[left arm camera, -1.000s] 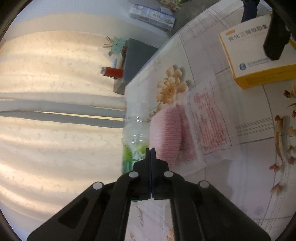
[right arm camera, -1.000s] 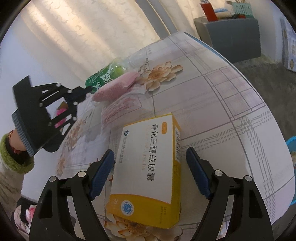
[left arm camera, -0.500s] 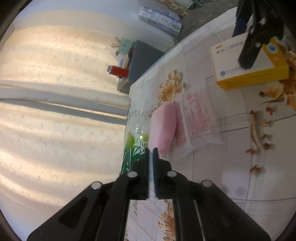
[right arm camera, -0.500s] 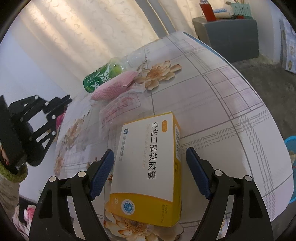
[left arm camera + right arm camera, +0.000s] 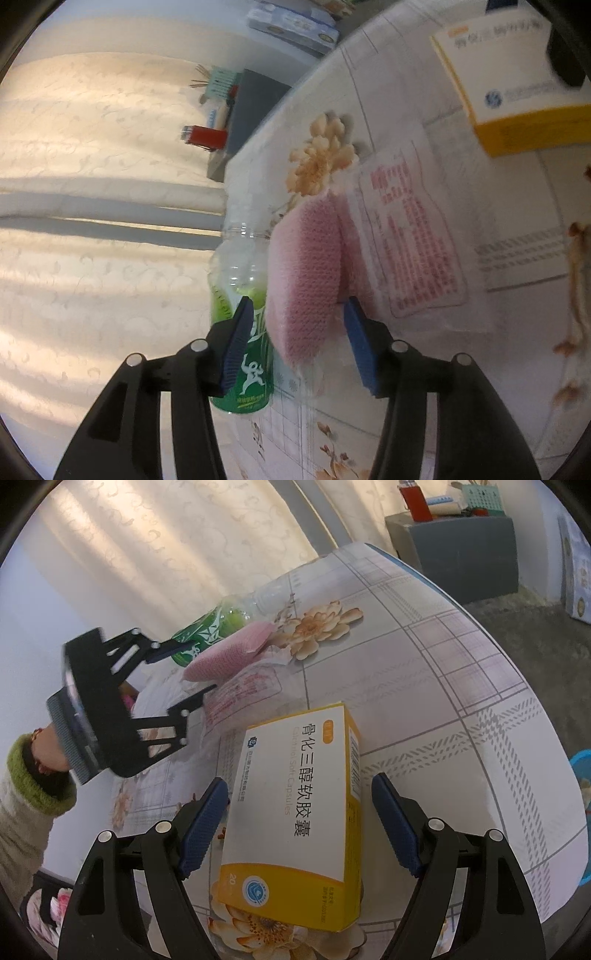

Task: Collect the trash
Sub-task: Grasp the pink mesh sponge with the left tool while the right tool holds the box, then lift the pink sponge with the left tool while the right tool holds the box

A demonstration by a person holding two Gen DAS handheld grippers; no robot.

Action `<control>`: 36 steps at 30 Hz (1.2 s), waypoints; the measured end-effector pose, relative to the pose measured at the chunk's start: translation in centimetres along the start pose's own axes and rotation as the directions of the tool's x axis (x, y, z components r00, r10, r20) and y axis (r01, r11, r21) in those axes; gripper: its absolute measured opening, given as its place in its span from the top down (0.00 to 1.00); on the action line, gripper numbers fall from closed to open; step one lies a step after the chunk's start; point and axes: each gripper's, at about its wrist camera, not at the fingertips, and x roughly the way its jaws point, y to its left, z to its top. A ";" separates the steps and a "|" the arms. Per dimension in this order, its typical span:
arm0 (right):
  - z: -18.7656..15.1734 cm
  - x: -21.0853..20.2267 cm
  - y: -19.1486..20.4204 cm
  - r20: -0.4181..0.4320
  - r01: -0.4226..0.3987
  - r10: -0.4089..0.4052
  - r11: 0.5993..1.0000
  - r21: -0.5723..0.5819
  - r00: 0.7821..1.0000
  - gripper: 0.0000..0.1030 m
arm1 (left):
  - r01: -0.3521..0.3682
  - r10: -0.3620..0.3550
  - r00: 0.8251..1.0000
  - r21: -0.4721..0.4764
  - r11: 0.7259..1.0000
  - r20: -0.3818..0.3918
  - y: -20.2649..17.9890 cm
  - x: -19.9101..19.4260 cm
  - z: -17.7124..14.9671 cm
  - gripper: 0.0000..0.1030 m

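Soft daylight through backlit curtains (image 5: 92, 155), warm streaks. Motion blur across left wrist view, box (image 5: 517, 85) smeared. Right view sharp. Heavy fisheye bending, dark corner vignette.

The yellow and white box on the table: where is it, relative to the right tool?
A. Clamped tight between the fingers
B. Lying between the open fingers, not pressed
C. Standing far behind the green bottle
B: the yellow and white box lies flat between the right tool's spread fingers, a gap showing on both sides.

Bottle (image 5: 242, 295) lying beside sponge (image 5: 304, 277) on table (image 5: 424, 672), sponge on wrapper (image 5: 413, 240), box (image 5: 295, 812) nearer.
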 end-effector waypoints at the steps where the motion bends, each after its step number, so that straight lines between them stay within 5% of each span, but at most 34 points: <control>1: 0.0 0.0 0.0 0.002 -0.003 0.003 1.000 0.002 1.000 0.27 | -0.002 0.002 1.000 0.011 1.000 -0.007 -0.2 0.4 0.1 0.51; 4: -0.1 -0.1 -0.1 0.006 -0.011 0.011 1.000 0.009 1.000 0.27 | -0.016 0.016 1.000 0.031 0.999 -0.012 -0.6 0.8 0.3 0.53; 6: -0.2 -0.1 -0.2 0.010 -0.016 0.016 1.000 0.011 1.000 0.27 | -0.014 0.015 1.000 0.048 0.999 -0.012 -0.7 0.8 0.4 0.69; 9: -0.3 -0.3 -0.1 0.013 -0.019 0.019 1.000 0.006 1.000 0.27 | -0.023 0.024 1.000 0.056 0.998 -0.017 -1.1 0.4 0.1 0.72; 23: -0.6 -0.3 0.3 0.015 0.001 -0.001 1.000 -0.007 1.000 0.27 | -0.084 0.084 0.996 -0.021 0.996 0.002 -0.4 -7.1 -2.3 0.75; 30: -0.6 -0.1 0.9 0.020 0.030 -0.029 0.999 -0.015 0.999 0.27 | -0.033 0.011 0.991 -0.164 0.986 -0.134 -2.4 -12.7 -6.1 0.74; 33: -0.7 -0.1 1.0 0.022 0.042 -0.042 0.999 -0.022 0.999 0.27 | 0.052 -0.120 0.977 -0.348 0.936 -0.176 -3.0 -13.9 -8.1 0.71; 36: -0.8 0.1 1.2 0.017 0.057 -0.056 0.998 -0.035 0.998 0.27 | 0.110 -0.247 0.953 -0.562 0.820 -0.173 -3.1 -14.3 -10.1 0.68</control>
